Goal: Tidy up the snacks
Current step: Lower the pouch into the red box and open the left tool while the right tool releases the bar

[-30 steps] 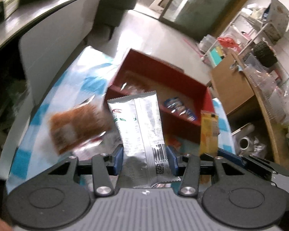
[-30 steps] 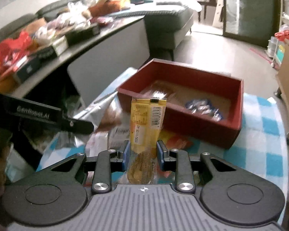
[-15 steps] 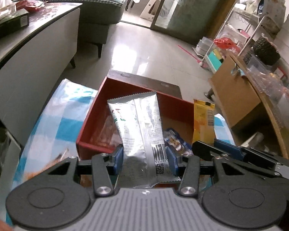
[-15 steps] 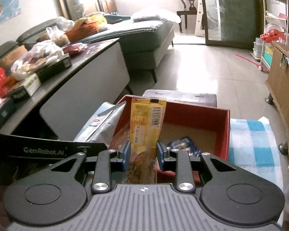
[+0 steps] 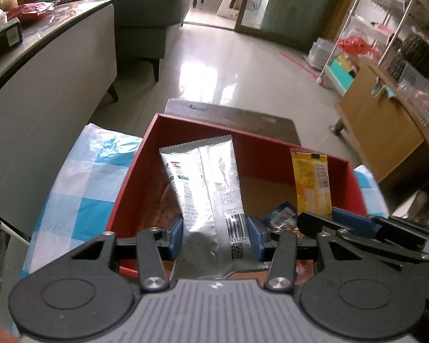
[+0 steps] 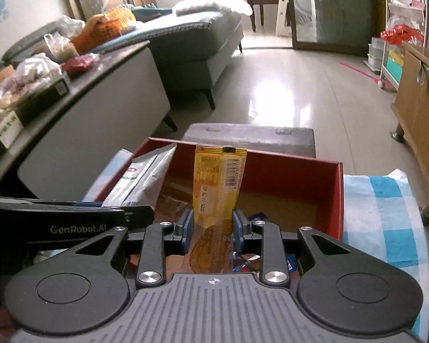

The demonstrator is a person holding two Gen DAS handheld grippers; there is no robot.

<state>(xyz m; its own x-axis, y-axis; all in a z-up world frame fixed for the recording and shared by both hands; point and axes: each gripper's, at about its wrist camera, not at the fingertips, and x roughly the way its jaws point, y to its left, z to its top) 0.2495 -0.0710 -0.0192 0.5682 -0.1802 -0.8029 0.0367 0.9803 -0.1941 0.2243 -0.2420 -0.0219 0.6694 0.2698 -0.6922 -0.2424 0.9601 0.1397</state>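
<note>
My left gripper (image 5: 216,238) is shut on a silver snack packet (image 5: 206,188), which stands upright over the left half of the red box (image 5: 134,177). My right gripper (image 6: 212,230) is shut on a narrow yellow snack packet (image 6: 218,183), held upright over the same red box (image 6: 337,200). In the left wrist view the yellow packet (image 5: 311,183) and the right gripper's black body show at the right. Blue-wrapped snacks (image 5: 281,218) and a brown packet (image 5: 164,205) lie on the box floor.
The box rests on a blue-and-white checked cloth (image 5: 83,183) over a small table. A grey stool (image 6: 251,135) stands just behind the box. A grey counter (image 6: 80,108) loaded with bags runs along the left; a wooden cabinet (image 5: 380,131) is at the right.
Both grippers have moved forward with their packets, from over the cloth in front of the box to above its inside. The loose snacks on the cloth have dropped out of view.
</note>
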